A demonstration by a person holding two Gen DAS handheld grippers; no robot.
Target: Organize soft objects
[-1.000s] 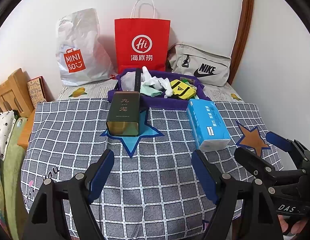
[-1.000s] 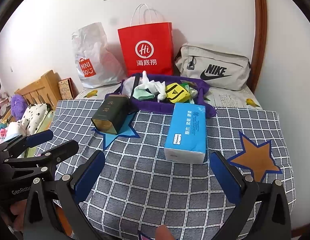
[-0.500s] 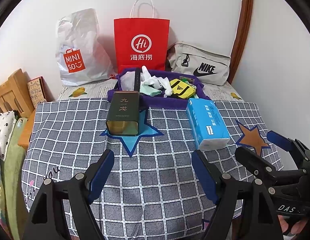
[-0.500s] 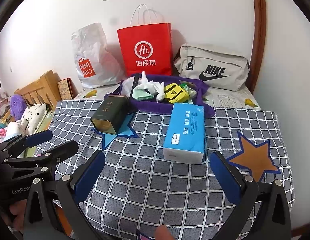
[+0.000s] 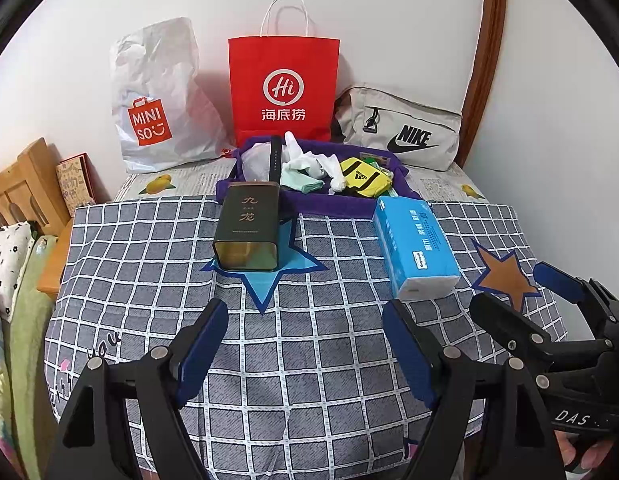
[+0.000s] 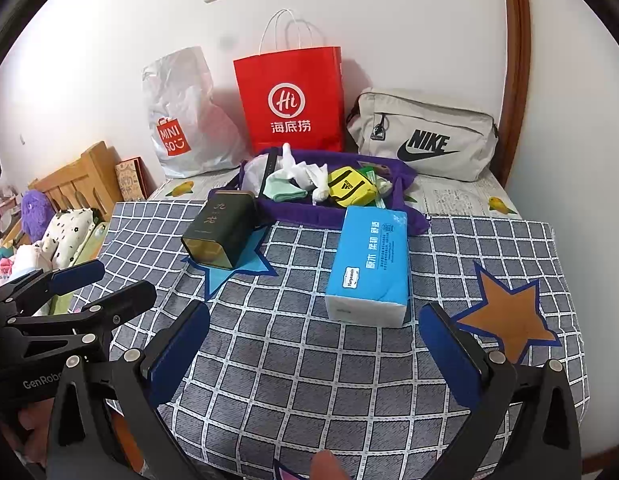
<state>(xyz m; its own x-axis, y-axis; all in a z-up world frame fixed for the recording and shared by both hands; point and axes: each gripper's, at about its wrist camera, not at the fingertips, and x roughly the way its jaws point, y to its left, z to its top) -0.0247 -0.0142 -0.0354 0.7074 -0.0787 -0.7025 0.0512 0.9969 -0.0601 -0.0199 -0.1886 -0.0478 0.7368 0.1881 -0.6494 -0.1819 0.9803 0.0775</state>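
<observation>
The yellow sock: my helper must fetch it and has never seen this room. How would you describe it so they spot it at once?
Find the red paper bag against the wall; in front of it lies a purple tray of soft things. The yellow sock sits right of the white socks, the only bright yellow piece, with black stripes.

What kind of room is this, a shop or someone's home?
Most likely a home bedroom: a wooden bed frame with bedding at the left, shopping bags against the wall, and a checked cloth over a table.
</observation>
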